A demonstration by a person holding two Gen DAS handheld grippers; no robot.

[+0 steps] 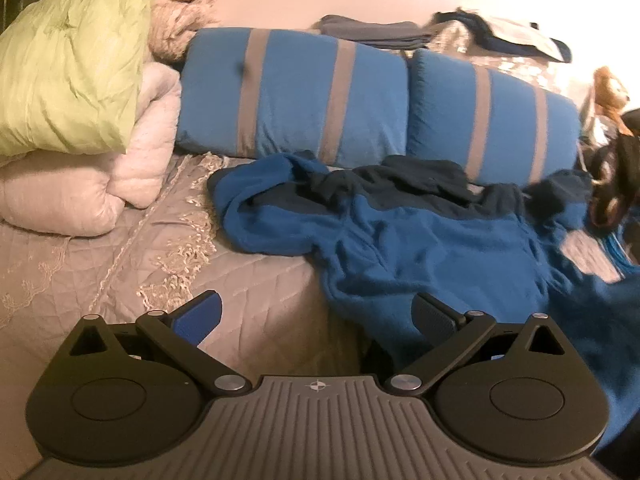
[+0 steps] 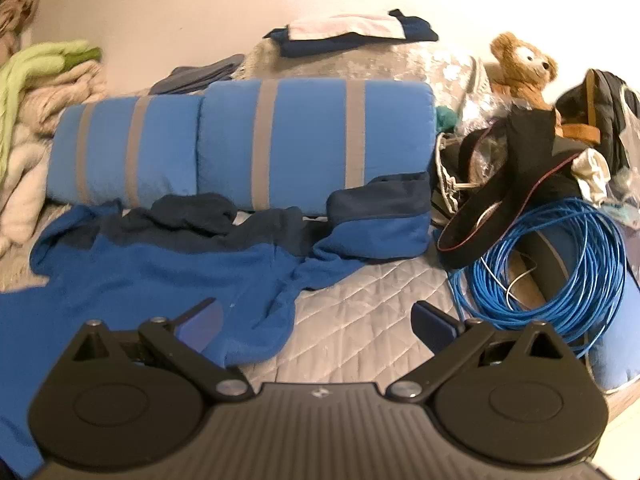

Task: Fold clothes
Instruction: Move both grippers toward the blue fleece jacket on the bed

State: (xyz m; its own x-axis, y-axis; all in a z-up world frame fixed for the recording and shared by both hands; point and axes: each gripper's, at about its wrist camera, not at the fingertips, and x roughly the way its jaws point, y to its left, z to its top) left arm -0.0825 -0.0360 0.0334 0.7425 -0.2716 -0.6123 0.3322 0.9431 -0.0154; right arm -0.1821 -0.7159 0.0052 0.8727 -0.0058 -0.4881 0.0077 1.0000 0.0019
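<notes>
Bedding is stacked at the far left, a pale green quilted duvet point(image 1: 68, 64) on pink ones, likely to leave the grey quilted bedspread point(image 1: 132, 248) free for folding. A blue fleece top with a navy yoke point(image 1: 420, 240) lies crumpled mid-bed, below two blue grey-striped pillows point(image 1: 296, 92). The left gripper point(image 1: 318, 316) and right gripper point(image 2: 316, 320) hover spread wide, empty. A coil of blue cable point(image 2: 560, 272) crowds the right.

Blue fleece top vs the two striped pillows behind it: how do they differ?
The blue fleece top lies flat and rumpled on the quilt; the striped pillows stand plump on edge along the back. The top has dark navy panels at collar and sleeve; the pillows carry grey vertical stripes. Both share a similar mid-blue.
</notes>
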